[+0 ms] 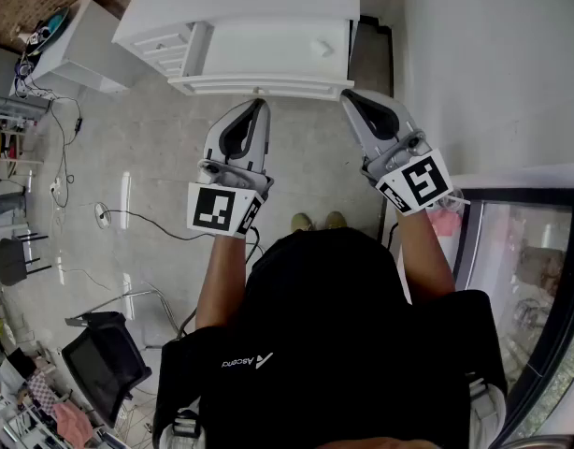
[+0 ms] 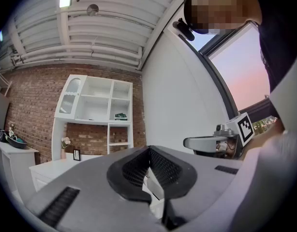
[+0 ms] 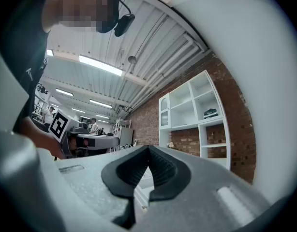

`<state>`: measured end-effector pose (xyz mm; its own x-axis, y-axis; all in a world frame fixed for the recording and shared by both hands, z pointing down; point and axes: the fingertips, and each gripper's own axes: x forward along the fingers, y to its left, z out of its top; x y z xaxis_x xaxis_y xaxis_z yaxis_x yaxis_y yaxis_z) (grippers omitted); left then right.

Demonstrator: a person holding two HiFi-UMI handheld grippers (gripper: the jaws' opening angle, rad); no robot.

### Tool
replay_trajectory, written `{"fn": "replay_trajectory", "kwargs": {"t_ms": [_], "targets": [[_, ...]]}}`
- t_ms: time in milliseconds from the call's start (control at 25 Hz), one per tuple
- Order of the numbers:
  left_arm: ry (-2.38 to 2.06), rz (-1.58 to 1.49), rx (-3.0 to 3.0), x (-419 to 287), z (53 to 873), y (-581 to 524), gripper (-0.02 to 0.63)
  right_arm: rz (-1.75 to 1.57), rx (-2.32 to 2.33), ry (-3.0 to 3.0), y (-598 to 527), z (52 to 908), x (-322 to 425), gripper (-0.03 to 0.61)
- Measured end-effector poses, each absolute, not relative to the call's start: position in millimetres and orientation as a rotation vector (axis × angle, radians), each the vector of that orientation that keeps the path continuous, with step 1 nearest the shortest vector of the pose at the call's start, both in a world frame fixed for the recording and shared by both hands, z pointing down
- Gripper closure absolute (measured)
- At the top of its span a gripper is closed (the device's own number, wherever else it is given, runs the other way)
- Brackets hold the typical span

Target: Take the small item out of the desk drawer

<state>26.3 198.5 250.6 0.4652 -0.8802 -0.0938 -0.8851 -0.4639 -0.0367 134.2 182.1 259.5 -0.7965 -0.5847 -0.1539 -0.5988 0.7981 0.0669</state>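
- Small item: not to be made out in any view. The drawers [image 1: 165, 47] at the left end of the white desk [image 1: 268, 40] are seen only from steeply above, so I cannot tell whether any is open.
- Left gripper [image 1: 260, 110] and right gripper [image 1: 349, 99]: held side by side just short of the desk's front edge, tips toward it, apart from each other. Both are clenched, pad tips meeting, nothing between them.
- Head view only: the desk top, the pale glossy floor [image 1: 147, 157] in front of the desk with a thin cable [image 1: 147, 218] on it, and a marker cube [image 1: 222, 210] on the back of each gripper.
- Gripper views only: a white shelf unit [image 2: 97, 105] rising behind the desk against a brick wall [image 2: 32, 110], under a ribbed white ceiling [image 2: 105, 28]. Each view also shows the other gripper from the side.
- Cut off: the desk's far side runs out at the head view's top edge. The person's dark torso covers the floor farthest from the desk.
- Materials: grey moulded jaw shells with black ribbed pads. The desk is smooth white with a moulded front edge.
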Motion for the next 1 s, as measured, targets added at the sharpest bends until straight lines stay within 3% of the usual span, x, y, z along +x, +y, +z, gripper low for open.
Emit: {"fn": "replay_trajectory", "kwargs": {"t_ms": [1000], "targets": [[1.686,0.071,-2.533,54.7,258.3,155.0,0.615,0.233,-0.86,2.896,133.8,263.9,158.5,0.577]]}}
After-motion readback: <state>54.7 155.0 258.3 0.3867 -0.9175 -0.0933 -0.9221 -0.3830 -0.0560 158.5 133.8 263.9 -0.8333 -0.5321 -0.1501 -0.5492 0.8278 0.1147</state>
